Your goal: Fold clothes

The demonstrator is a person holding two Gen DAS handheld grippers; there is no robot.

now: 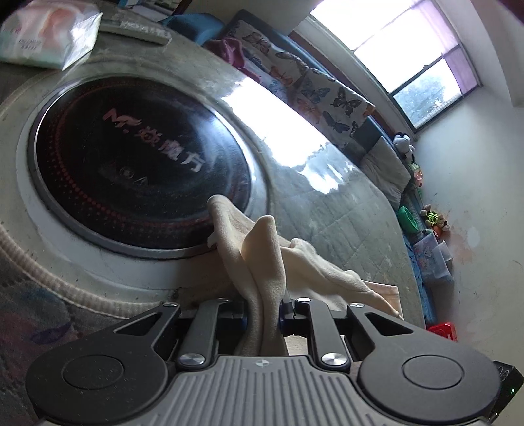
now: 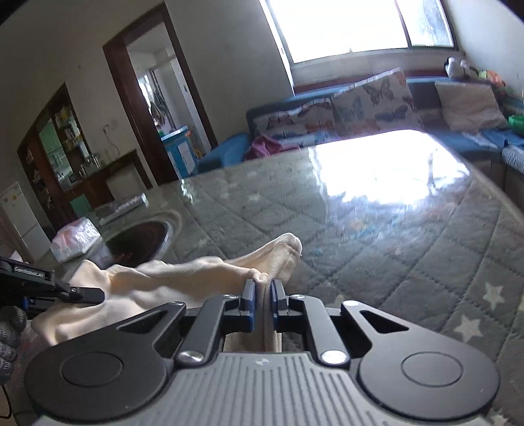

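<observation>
A: What does the left gripper (image 1: 262, 309) hold?

B: Its jaws are closed on the cream cloth (image 1: 262, 262). The cloth is bunched between the two blue pads and rises in front of the jaws in soft folds. One fold stands up just ahead of the jaws, and another corner goes forward and to the left, where it overlaps the rim of the round black cooktop (image 1: 137, 164).

A: And the right gripper (image 2: 262, 296)?

B: It is also clamped on the same cream cloth. A thin edge of the fabric is pinched between the pads, and a rounded corner points forward, a little to the right of the jaws. The rest of the cloth stretches to the left of the jaws, toward the other gripper, which shows at the left edge of the right wrist view.

A: Where does the cloth lie?

B: It hangs between the two grippers over the table (image 2: 376, 236), which has a grey quilted cover with stars under a shiny clear sheet. I cannot tell how much of the cloth touches the surface.

A: What else is near?

B: Far ahead of the right jaws there is a blue sofa (image 2: 229, 149) with butterfly cushions (image 2: 376, 98) under a bright window (image 2: 344, 29). Ahead and left of the left jaws, beyond the cooktop, lies a plastic package (image 1: 49, 32).
</observation>
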